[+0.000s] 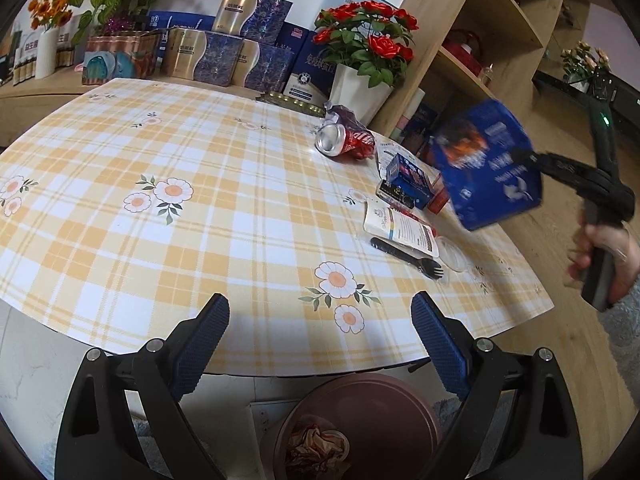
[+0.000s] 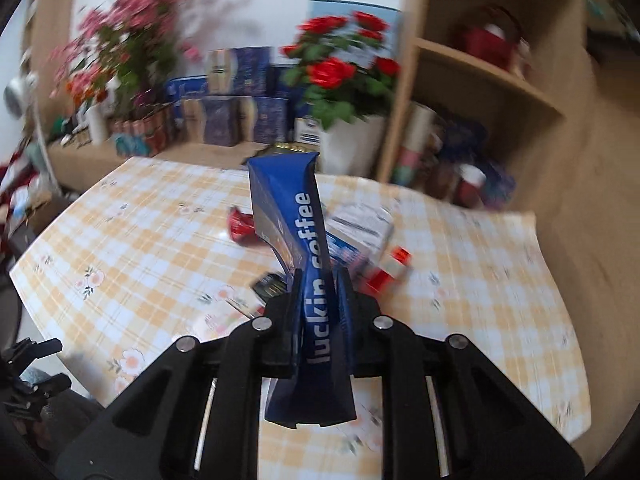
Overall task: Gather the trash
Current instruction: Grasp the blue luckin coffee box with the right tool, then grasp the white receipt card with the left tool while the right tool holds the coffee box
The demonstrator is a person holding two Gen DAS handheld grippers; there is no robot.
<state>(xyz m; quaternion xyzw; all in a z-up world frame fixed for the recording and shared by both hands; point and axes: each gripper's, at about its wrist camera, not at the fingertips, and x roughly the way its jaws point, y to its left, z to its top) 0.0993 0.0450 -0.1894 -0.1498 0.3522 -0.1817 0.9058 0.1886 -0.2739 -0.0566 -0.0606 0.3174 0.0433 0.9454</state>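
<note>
A: Nearest to us are the left tongs (image 1: 320,344), their blue pads wide apart, nothing between them. They hang over the near edge of the desk (image 1: 120,208). Under them, on the floor, stands a brown bin (image 1: 400,400) with crumpled paper inside.

B: And the right tongs (image 2: 319,280)?

A: They are closed tight on a blue coffee bag (image 2: 288,216), squeezed flat between the pads. A hand (image 1: 604,256) holds them at the right side, and the bag is in the air, above the right end of the desk.

B: What trash lies on the desk?

A: A crushed red can (image 1: 346,142) on its side, near the white flower pot (image 1: 360,88). Closer, a small blue box (image 1: 406,182), a white packet (image 1: 400,228), and just beside the packet a black plastic fork (image 1: 408,254). All are near the right end.
</note>
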